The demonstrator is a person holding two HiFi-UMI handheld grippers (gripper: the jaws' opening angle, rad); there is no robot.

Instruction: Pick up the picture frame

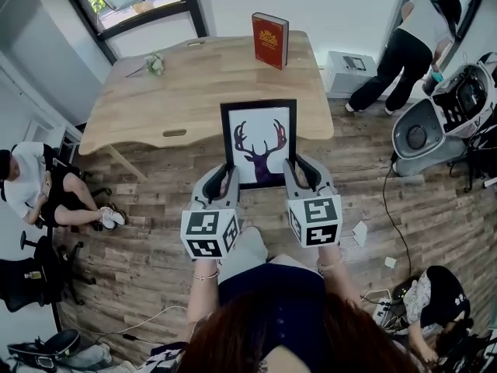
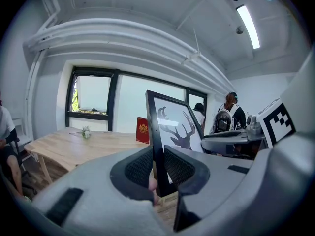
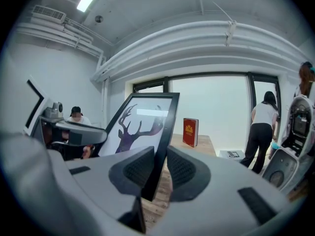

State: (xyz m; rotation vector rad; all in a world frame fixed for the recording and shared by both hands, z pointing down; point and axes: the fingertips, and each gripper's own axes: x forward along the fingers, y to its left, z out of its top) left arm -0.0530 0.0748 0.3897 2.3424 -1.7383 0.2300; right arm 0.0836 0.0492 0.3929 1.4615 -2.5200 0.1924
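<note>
The picture frame [image 1: 258, 142] is black-edged, with a purple deer head on white. It hangs in the air over the near edge of the wooden table [image 1: 194, 92], gripped by both lower side rails. My left gripper [image 1: 225, 174] is shut on the frame's left rail [image 2: 156, 132], with its pads pressed on either face. My right gripper [image 1: 300, 166] is shut on the right rail [image 3: 162, 132] in the same way. In the left gripper view the frame [image 2: 174, 124] stands upright between the jaws, and in the right gripper view the frame [image 3: 140, 124] leans left.
A red book [image 1: 269, 40] stands upright at the table's far edge, and a small flower sprig [image 1: 155, 64] lies at the far left. One person [image 1: 46, 185] sits at the left, another [image 1: 408, 41] stands at the back right by a white machine [image 1: 435, 123]. Cables lie on the wood floor.
</note>
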